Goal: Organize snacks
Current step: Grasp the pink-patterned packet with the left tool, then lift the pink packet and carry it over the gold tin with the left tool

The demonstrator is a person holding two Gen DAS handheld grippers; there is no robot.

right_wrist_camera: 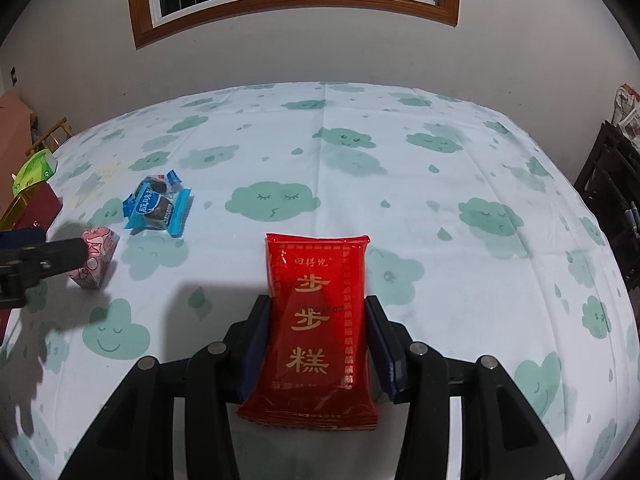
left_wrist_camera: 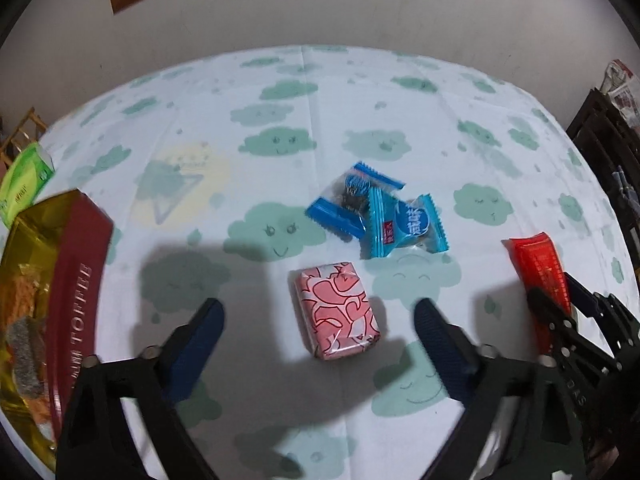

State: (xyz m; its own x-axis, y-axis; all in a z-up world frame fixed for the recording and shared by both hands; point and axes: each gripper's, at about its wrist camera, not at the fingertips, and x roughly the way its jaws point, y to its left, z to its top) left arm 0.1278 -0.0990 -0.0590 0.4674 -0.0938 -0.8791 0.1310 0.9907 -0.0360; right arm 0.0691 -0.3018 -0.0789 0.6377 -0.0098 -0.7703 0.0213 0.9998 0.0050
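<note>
The right gripper [right_wrist_camera: 318,344] is clenched on a single red snack packet [right_wrist_camera: 318,320], its two dark-padded fingers pressing the packet's long sides while the packet's far end juts forward beyond the fingertips and its near end hangs back toward the gripper body. The packet sits above the cloud-print tablecloth [right_wrist_camera: 440,208]; whether its underside touches the cloth cannot be told. The left gripper [left_wrist_camera: 320,314] is spread wide and released, holding nothing, and one pink patterned snack [left_wrist_camera: 338,312] lies on the cloth directly between its two fingers [left_wrist_camera: 200,336], apart from both. Just ahead of those fingertips and slightly to the right lie two blue-wrapped snacks [left_wrist_camera: 380,212], overlapping each other in a small pile. Far to the left of the left gripper stands one dark red toffee box [left_wrist_camera: 76,292] with gold foil inside, a single green carton [left_wrist_camera: 24,182] beyond it at the table edge. To the right of the left gripper, the right gripper [left_wrist_camera: 560,320] appears with the red packet [left_wrist_camera: 538,268] in its grip. From the right wrist view, the pink snack [right_wrist_camera: 98,256], the blue pair [right_wrist_camera: 158,208] and the left gripper [right_wrist_camera: 24,268] all lie off to the left.
</note>
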